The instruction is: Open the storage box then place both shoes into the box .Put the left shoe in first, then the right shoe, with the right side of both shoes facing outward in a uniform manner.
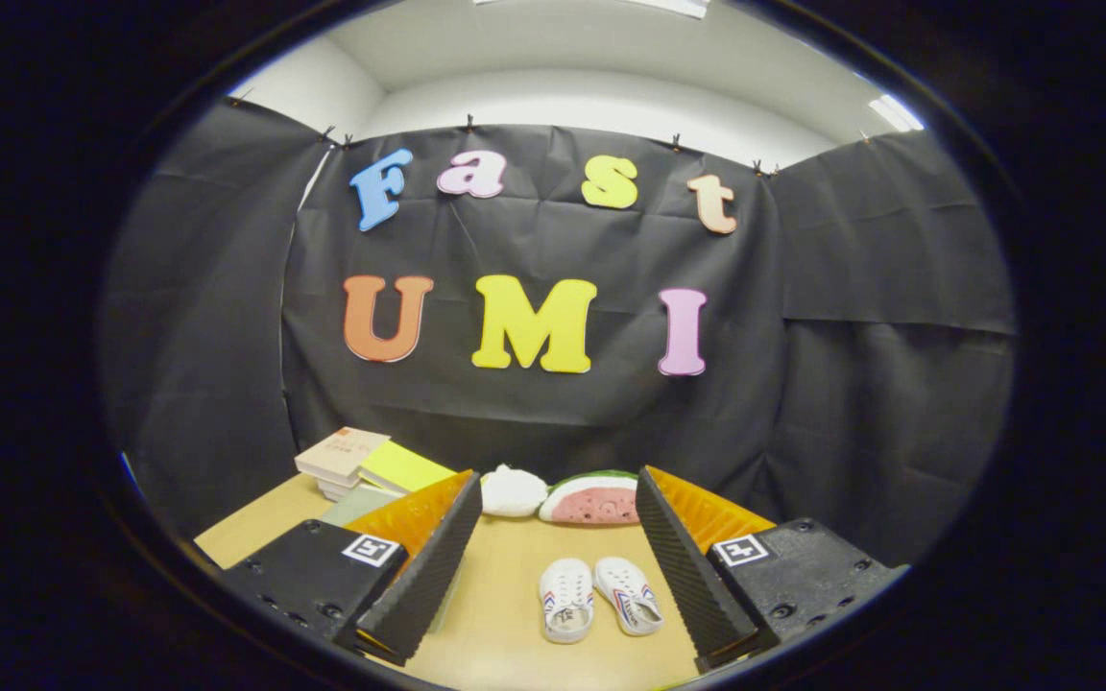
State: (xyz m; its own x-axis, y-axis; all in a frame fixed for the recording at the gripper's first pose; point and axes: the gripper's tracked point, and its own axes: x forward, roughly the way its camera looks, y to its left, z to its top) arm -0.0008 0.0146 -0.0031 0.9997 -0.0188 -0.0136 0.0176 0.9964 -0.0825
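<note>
Two small white shoes with red and blue stripes lie side by side on the wooden table (pixel 505 614), toes pointing toward me. The left-hand shoe (pixel 566 599) and the right-hand shoe (pixel 628 595) sit between my fingers, closer to the right finger. My gripper (pixel 558 537) is open, held above the table, its two fingers (pixel 423 566) spread wide with nothing between the pads. A pale green flat thing (pixel 361 501), perhaps the storage box, lies partly hidden behind the left finger.
A stack of books (pixel 342 456) with a yellow-green one (pixel 404 468) stands at the back left. A white crumpled object (pixel 513 491) and a watermelon-slice toy (pixel 593 499) lie at the table's far edge, against the black cloth wall.
</note>
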